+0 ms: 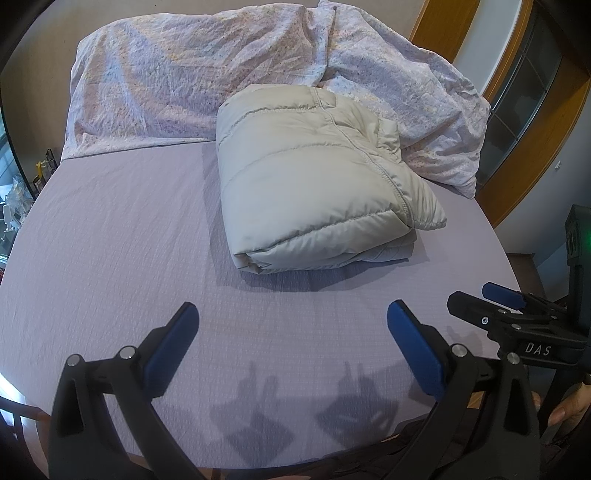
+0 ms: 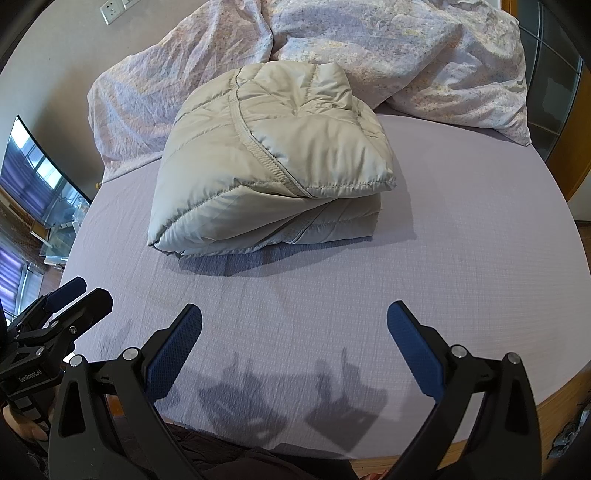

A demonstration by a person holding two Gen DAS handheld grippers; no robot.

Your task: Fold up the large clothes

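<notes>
A pale beige padded jacket [image 1: 314, 181] lies folded into a thick bundle in the middle of the bed [image 1: 110, 258]. The right wrist view shows the same jacket [image 2: 273, 162] from the other side. My left gripper [image 1: 291, 317] stands open over the sheet, well short of the jacket, with nothing between its blue pads. My right gripper [image 2: 293, 317] is open too, likewise empty and apart from the jacket. Each gripper shows at the edge of the other's view: the right gripper [image 1: 476, 295] and the left gripper [image 2: 88, 291].
A crumpled floral duvet [image 1: 207, 77] is heaped along the head of the bed behind the jacket. A wooden frame [image 1: 517, 147] with glass panes stands at the right. A wall socket [image 2: 110, 11] and a window [image 2: 33, 173] show at the left.
</notes>
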